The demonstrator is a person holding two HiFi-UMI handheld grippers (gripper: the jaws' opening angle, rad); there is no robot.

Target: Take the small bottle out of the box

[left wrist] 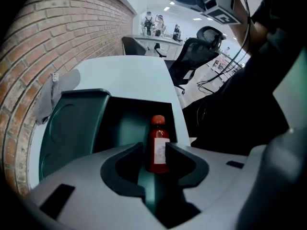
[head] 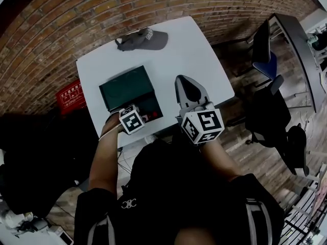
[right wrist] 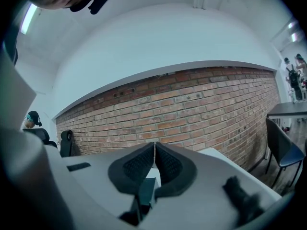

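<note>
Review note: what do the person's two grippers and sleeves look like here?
Both the left gripper and right gripper have pale grey moulded bodies with black curved jaw pads, the right's grid-textured. Each carries a white cube with black square markers: left cube, right cube. No cables show. The person wears a black short-sleeved top with white stripes.

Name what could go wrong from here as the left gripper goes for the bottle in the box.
1. The bottle stands upright between the open left gripper's jaws, not yet pinched; an off-centre close may tip it.
2. It stands close to the box wall, so a jaw may catch there.
3. The right gripper is shut and off to the side of the box, so the box might shift or lift.
</note>
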